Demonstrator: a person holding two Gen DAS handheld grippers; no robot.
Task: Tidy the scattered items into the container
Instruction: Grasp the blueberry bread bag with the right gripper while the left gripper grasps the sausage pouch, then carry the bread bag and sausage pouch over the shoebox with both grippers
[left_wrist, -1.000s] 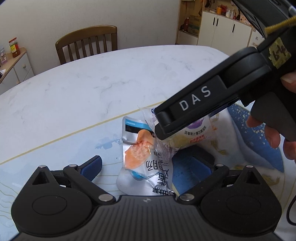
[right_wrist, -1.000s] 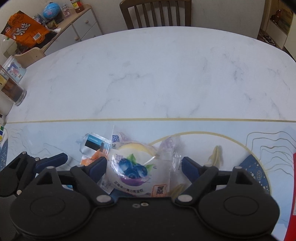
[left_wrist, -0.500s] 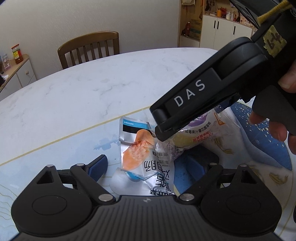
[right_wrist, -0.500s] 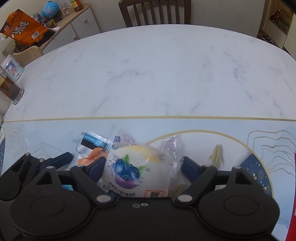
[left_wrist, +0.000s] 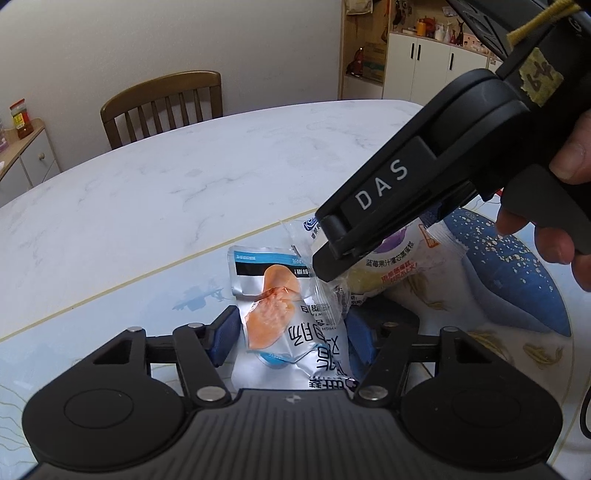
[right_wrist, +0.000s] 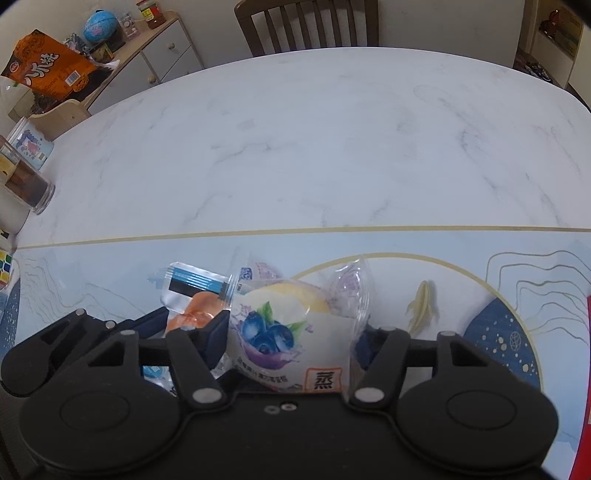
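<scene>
A silver snack packet (left_wrist: 288, 332) printed with an orange meat slice lies on the patterned mat. It sits between my left gripper's (left_wrist: 291, 332) blue pads, which are closing and touch its crumpled sides. Beside it on the right, a clear-wrapped blueberry cake packet (right_wrist: 284, 328) fills my right gripper (right_wrist: 293, 336). Those jaws are closing too, and both pads are against the wrapper. The two packets overlap at their edges. In the left wrist view the right gripper's black body crosses above the cake packet (left_wrist: 391, 266). No container is clearly in view.
The pale blue mat (right_wrist: 480, 280) covers the near part of a white marble table (right_wrist: 332, 140). Jars (right_wrist: 26, 184) and a puzzle cube (right_wrist: 5, 267) stand at the table's left edge. A wooden chair (right_wrist: 306, 22) is behind the table, and a red edge (right_wrist: 583, 387) shows at far right.
Both pairs of jaws have narrowed from wide open until their pads meet the packets. The silver packet has buckled, and the cake packet has bulged and tipped up.
</scene>
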